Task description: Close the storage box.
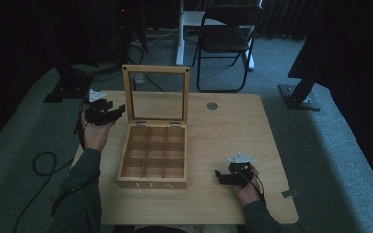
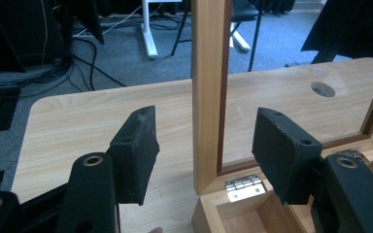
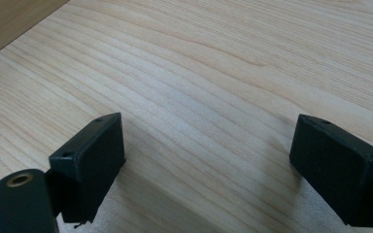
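Note:
A wooden tea box [image 1: 153, 160] marked TEA stands open mid-table, its several compartments empty. Its glass-paned lid [image 1: 156, 94] stands upright at the back. My left gripper [image 1: 119, 109] is held in a hand just left of the lid, open. In the left gripper view the left gripper [image 2: 206, 150] has the lid's left frame post [image 2: 209, 97] lined up between its jaws, which stand apart from it. A hinge [image 2: 245, 187] shows below. My right gripper [image 1: 219, 175] rests low on the table right of the box, open; the right gripper [image 3: 209, 165] has bare wood between its jaws.
The light wooden table [image 1: 223, 131] has a grey round cap [image 1: 212, 105] behind the box and a small grey tab [image 1: 289, 193] at its right front edge. A black folding chair [image 1: 226, 39] stands beyond the table. Cables [image 1: 43, 162] lie on the floor at left.

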